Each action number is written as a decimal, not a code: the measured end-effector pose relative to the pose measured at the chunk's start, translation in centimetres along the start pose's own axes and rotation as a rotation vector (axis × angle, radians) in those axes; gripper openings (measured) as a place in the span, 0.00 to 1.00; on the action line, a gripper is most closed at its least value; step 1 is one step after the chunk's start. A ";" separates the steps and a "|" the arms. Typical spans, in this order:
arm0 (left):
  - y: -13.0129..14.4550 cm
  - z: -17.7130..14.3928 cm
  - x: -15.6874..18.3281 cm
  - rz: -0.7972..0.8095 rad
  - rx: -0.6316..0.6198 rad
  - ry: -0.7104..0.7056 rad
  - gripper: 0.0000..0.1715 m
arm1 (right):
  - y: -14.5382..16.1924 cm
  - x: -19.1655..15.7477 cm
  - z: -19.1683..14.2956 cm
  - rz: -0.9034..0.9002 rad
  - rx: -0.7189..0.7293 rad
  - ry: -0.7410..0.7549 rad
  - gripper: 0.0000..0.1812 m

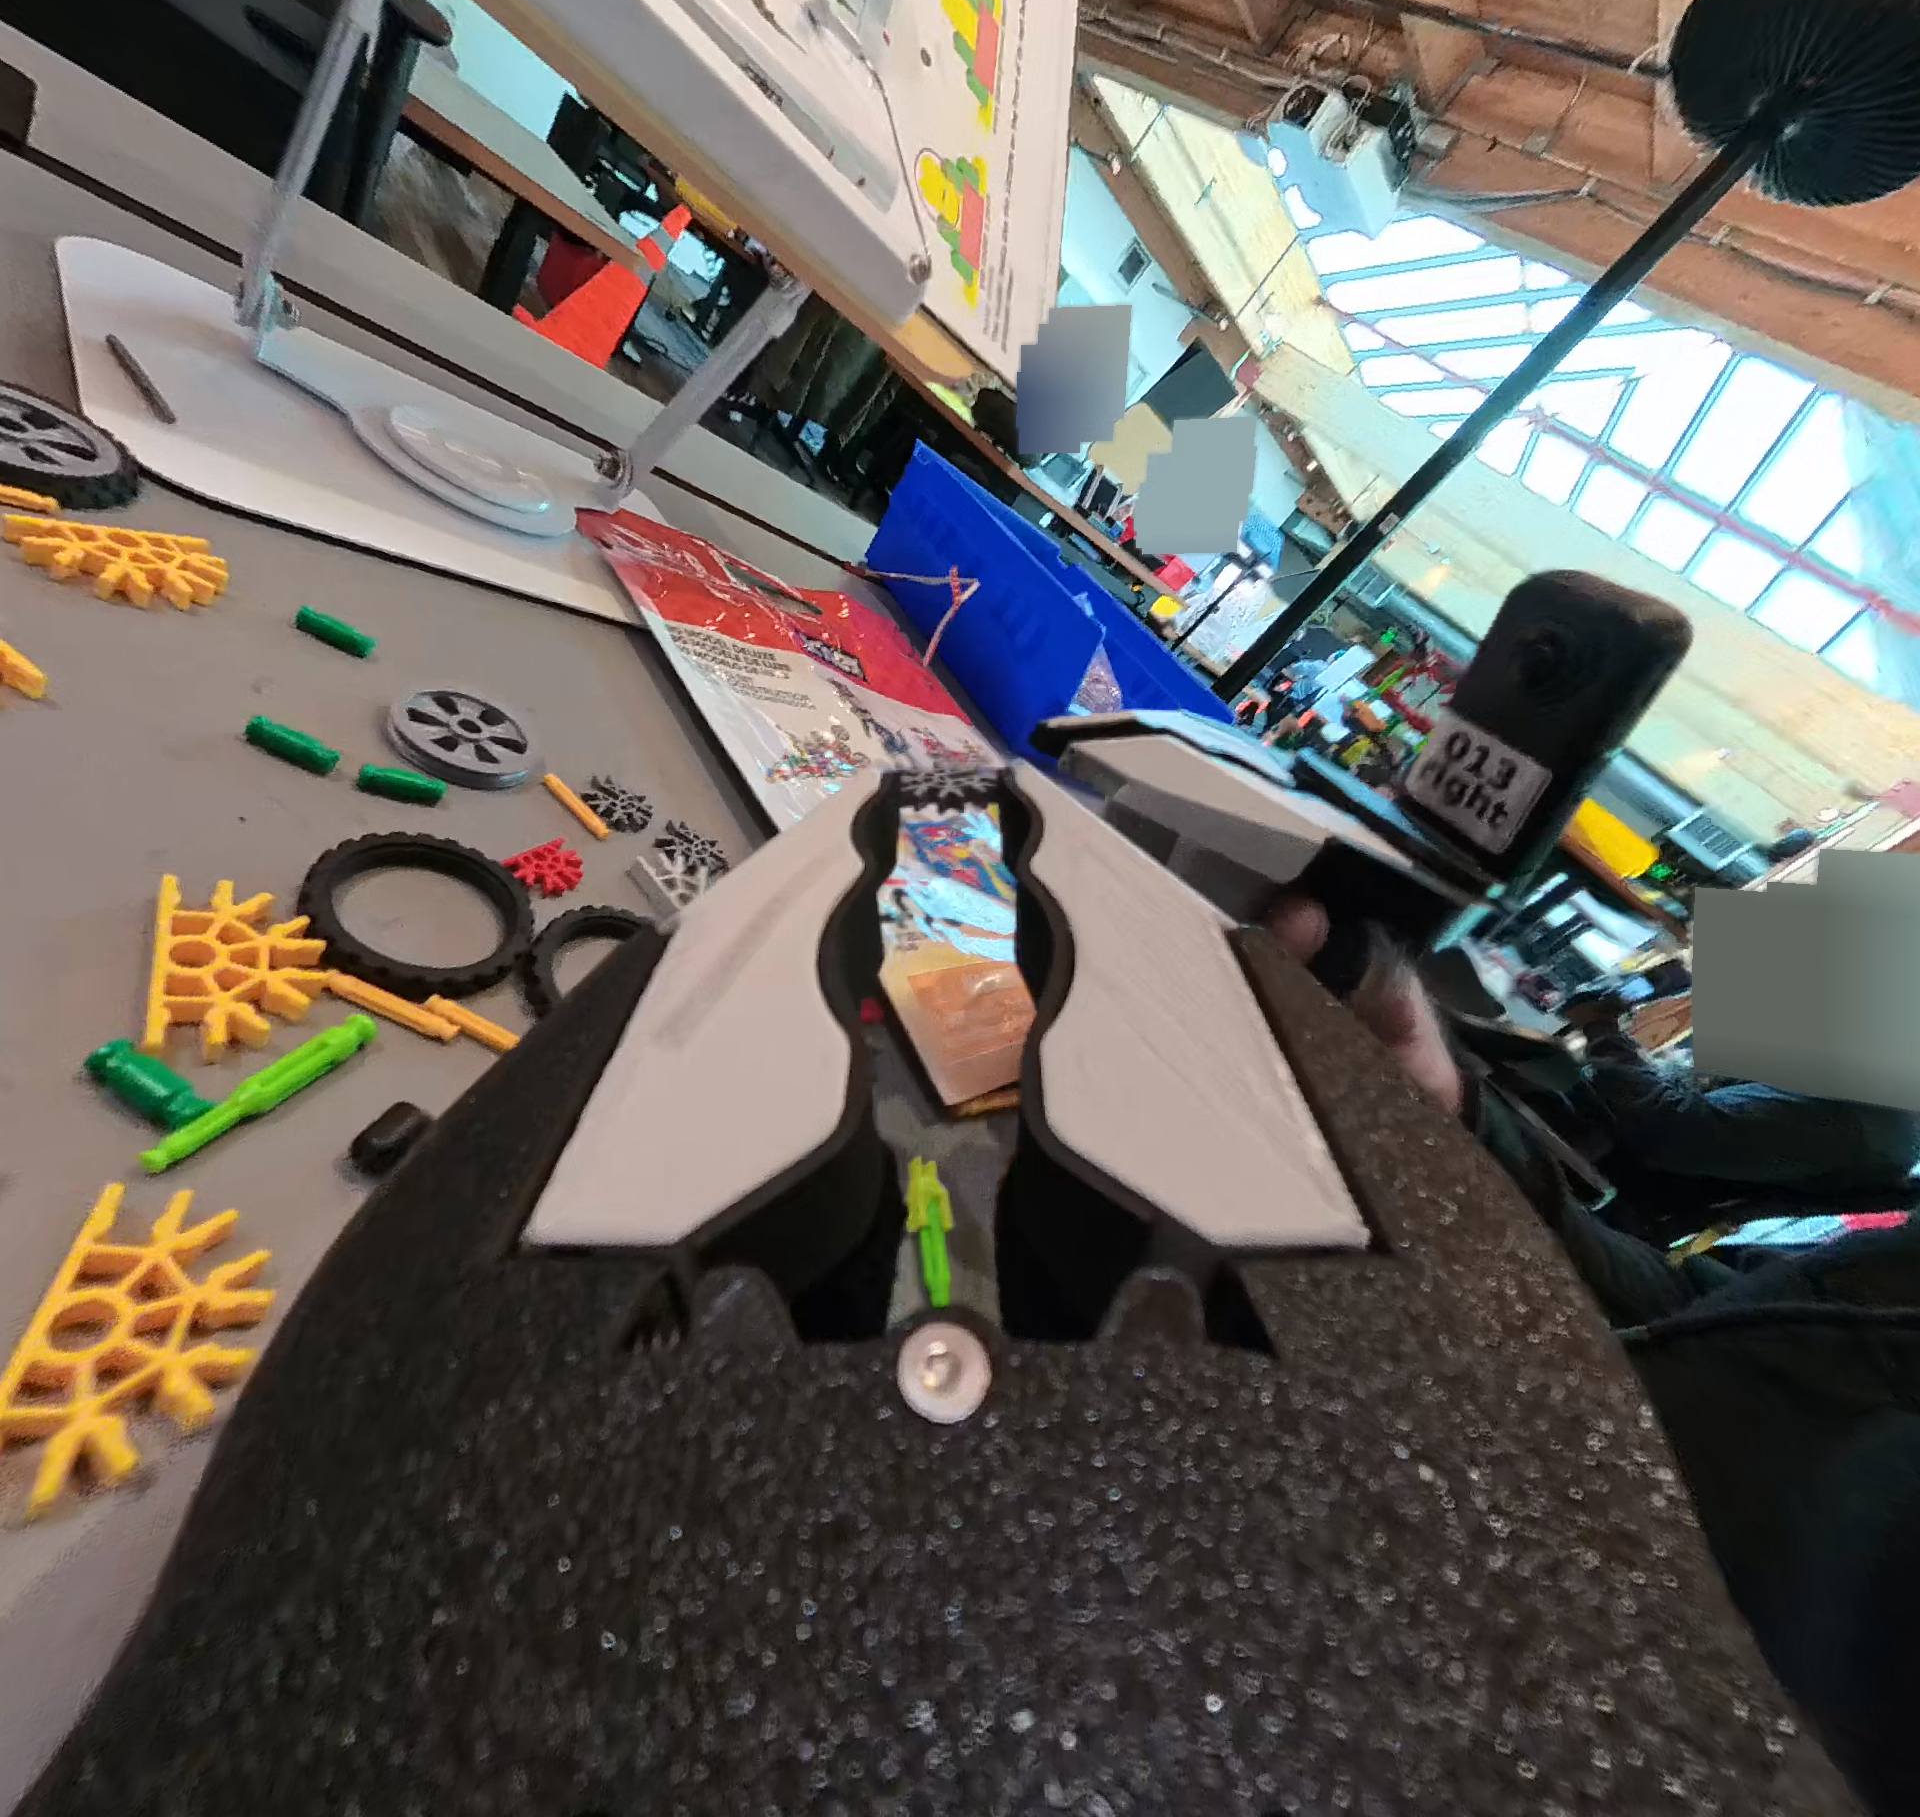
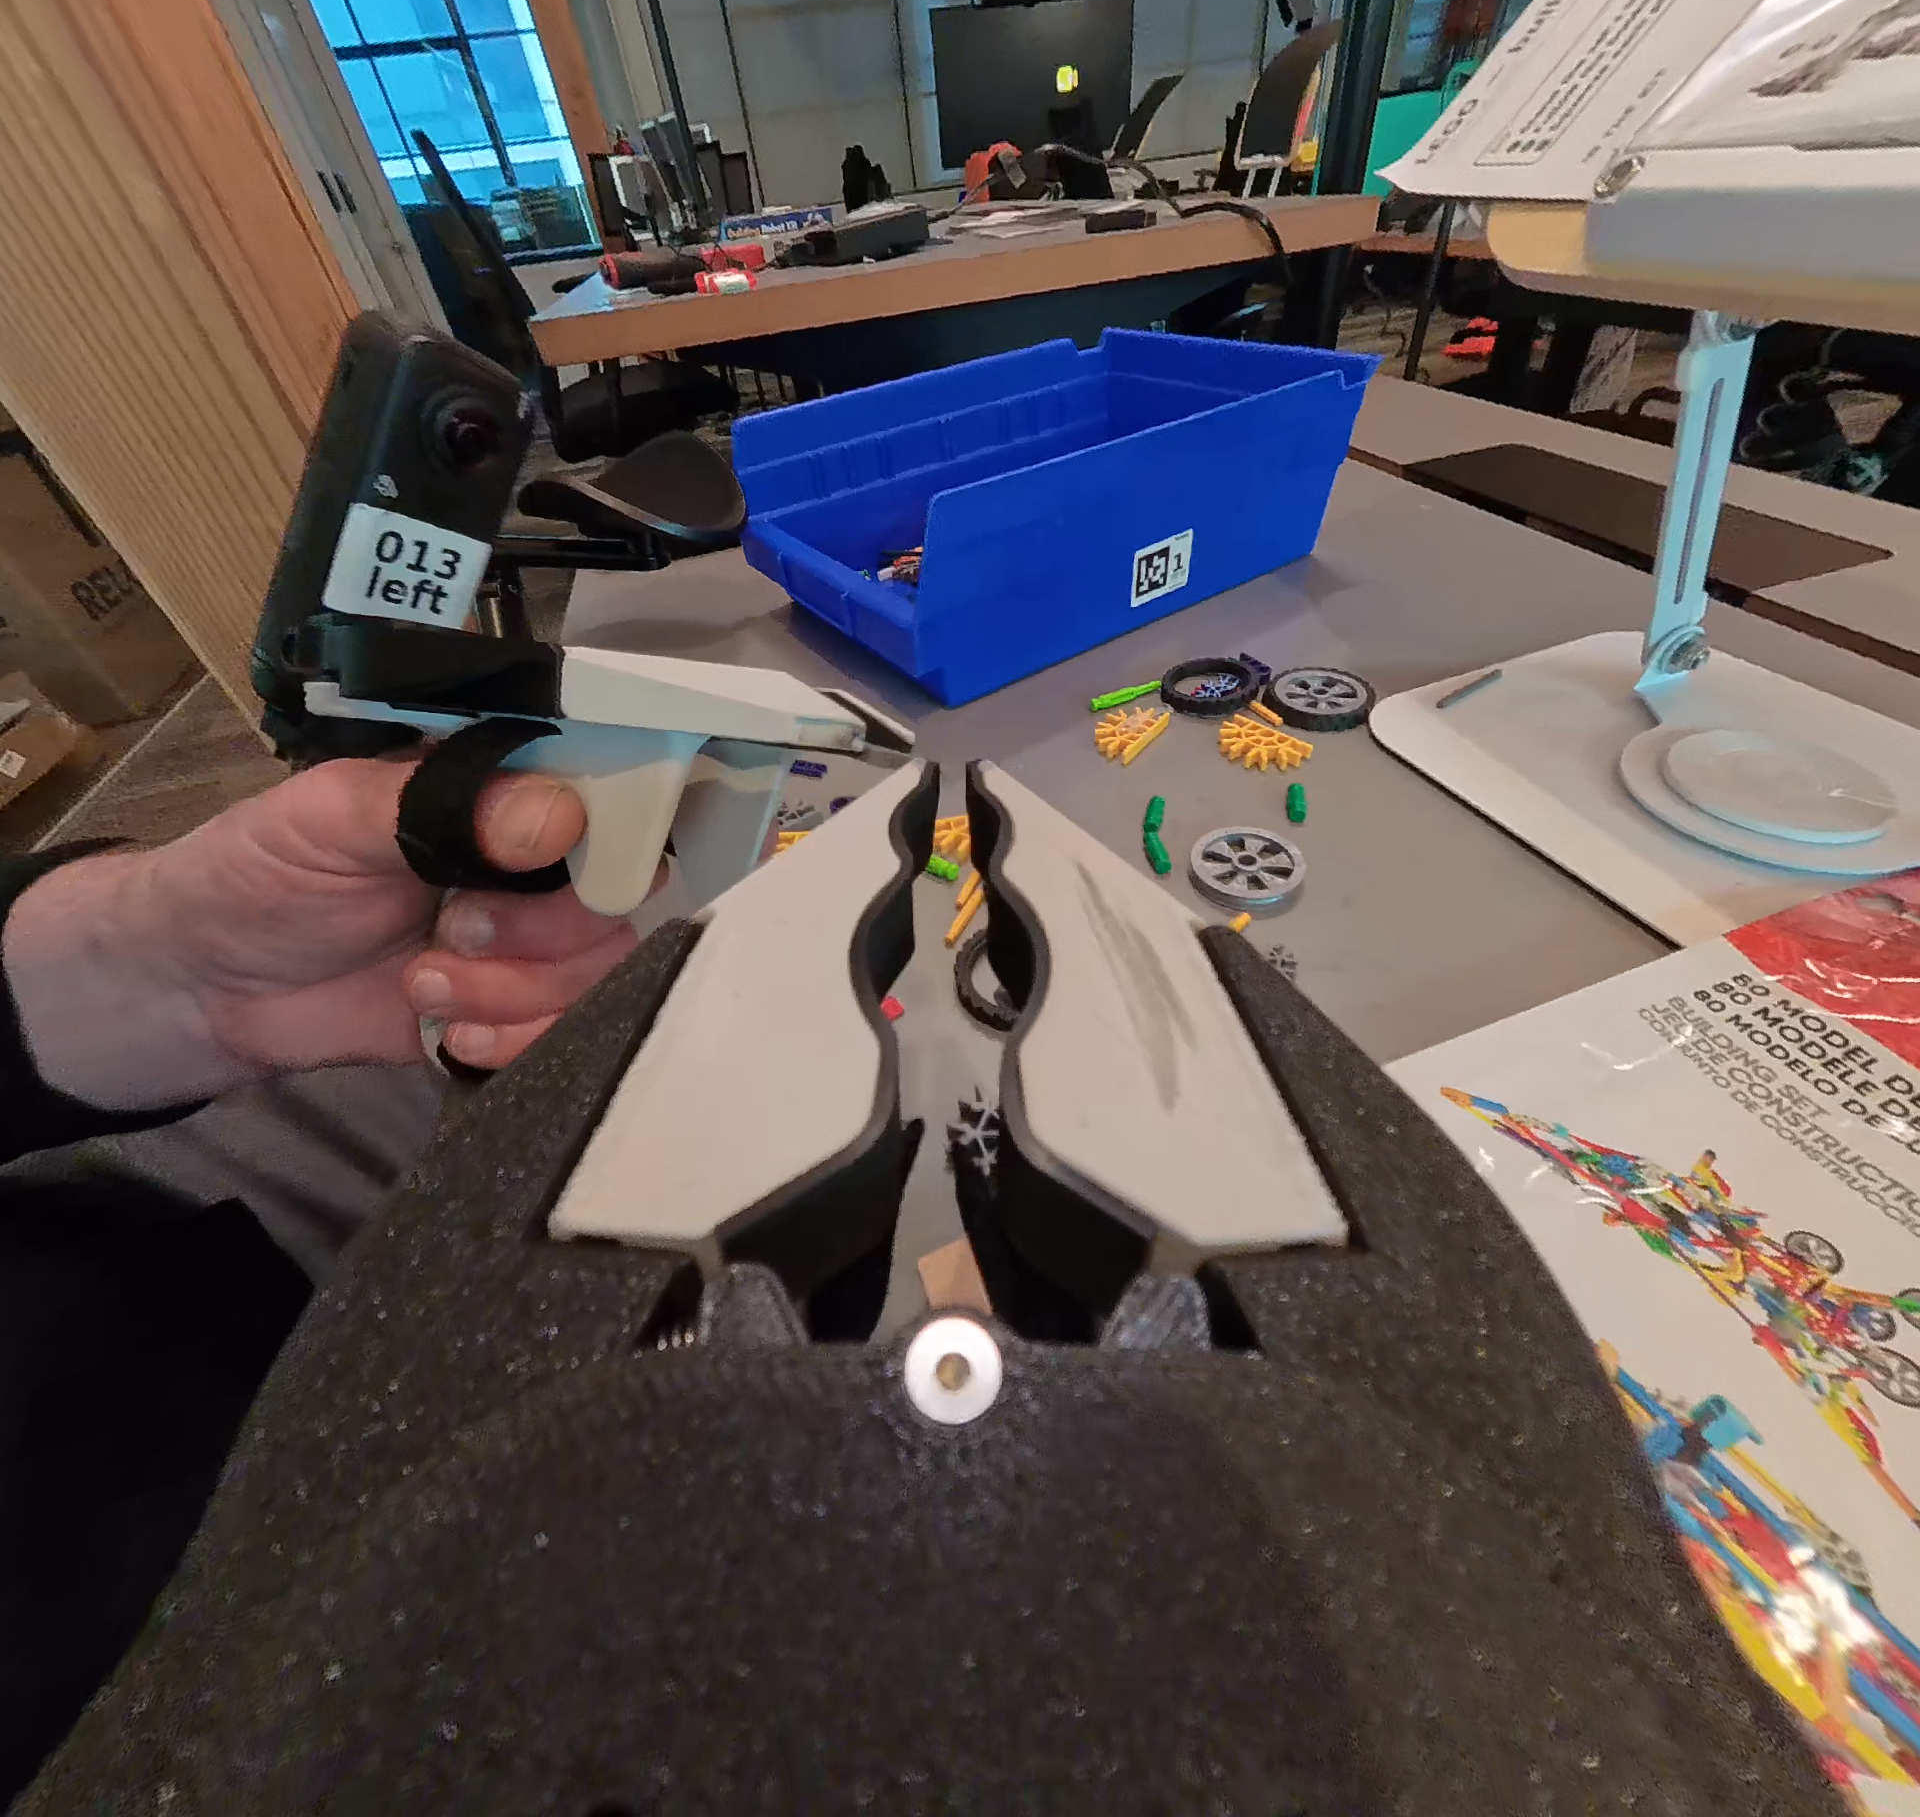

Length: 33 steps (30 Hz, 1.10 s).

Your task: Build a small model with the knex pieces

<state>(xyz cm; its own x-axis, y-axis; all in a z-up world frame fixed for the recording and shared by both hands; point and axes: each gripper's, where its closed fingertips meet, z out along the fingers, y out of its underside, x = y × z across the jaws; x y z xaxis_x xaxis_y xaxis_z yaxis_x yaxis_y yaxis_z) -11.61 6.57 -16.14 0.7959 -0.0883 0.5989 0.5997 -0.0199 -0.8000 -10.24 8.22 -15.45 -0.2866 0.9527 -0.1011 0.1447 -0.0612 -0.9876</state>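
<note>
My left gripper is shut on a small black snowflake-shaped connector, pinched at the very fingertips above the grey table. My right gripper has its jaws closed to a thin slit, with nothing visible between the tips. The two grippers sit tip to tip. The right gripper appears side-on in the left wrist view. The left gripper appears in the right wrist view, held by a hand, and its tip is hidden behind my right finger. Another black-and-white connector lies on the table below.
A blue bin stands behind the grippers. A printed booklet lies to the right and a white stand base farther back. Loose parts lie around: yellow fan connectors, black tyres, a grey wheel and green rods. Less than 4 cm separates the two grippers' tips.
</note>
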 end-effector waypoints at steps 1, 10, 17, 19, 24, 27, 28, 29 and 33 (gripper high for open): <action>0.2 -0.1 -0.2 0.037 -0.017 -0.019 0.09 | 0.1 0.1 -0.1 0.000 -0.013 -0.001 0.03; 0.0 -1.9 -0.4 0.109 -0.026 -0.025 0.09 | 2.2 -3.8 -3.0 -0.111 -0.215 -0.183 0.06; -0.1 -2.1 0.1 0.103 -0.021 0.031 0.09 | 5.2 -5.6 -6.8 -0.168 -0.280 -0.084 0.07; -0.3 -2.2 0.2 0.095 -0.010 0.055 0.09 | 5.8 -4.0 -7.7 -0.236 -0.250 0.082 0.08; -0.7 -2.5 0.4 0.059 0.008 0.101 0.09 | 6.5 -2.5 -9.7 -0.503 -0.211 0.375 0.10; -0.8 -2.6 0.6 0.053 0.015 0.126 0.09 | 5.6 -3.0 -10.0 -0.705 -0.149 0.465 0.04; -0.8 -2.7 0.6 0.049 0.016 0.130 0.09 | 5.7 -3.0 -9.9 -0.735 -0.160 0.481 0.04; -0.8 -2.7 0.7 0.045 0.017 0.142 0.09 | 5.9 -2.9 -9.9 -0.768 -0.177 0.499 0.04; -0.8 -2.8 1.0 0.035 0.014 0.172 0.09 | 5.1 -4.8 -9.9 -0.835 -0.109 0.463 0.02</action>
<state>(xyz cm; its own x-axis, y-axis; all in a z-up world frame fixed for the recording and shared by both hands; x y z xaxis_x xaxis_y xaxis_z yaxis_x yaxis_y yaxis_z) -11.53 3.70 -14.96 0.7911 -0.2582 0.5546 0.5740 -0.0002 -0.8189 1.31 6.25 -18.80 0.0620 0.7008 0.7106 0.1567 0.6963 -0.7004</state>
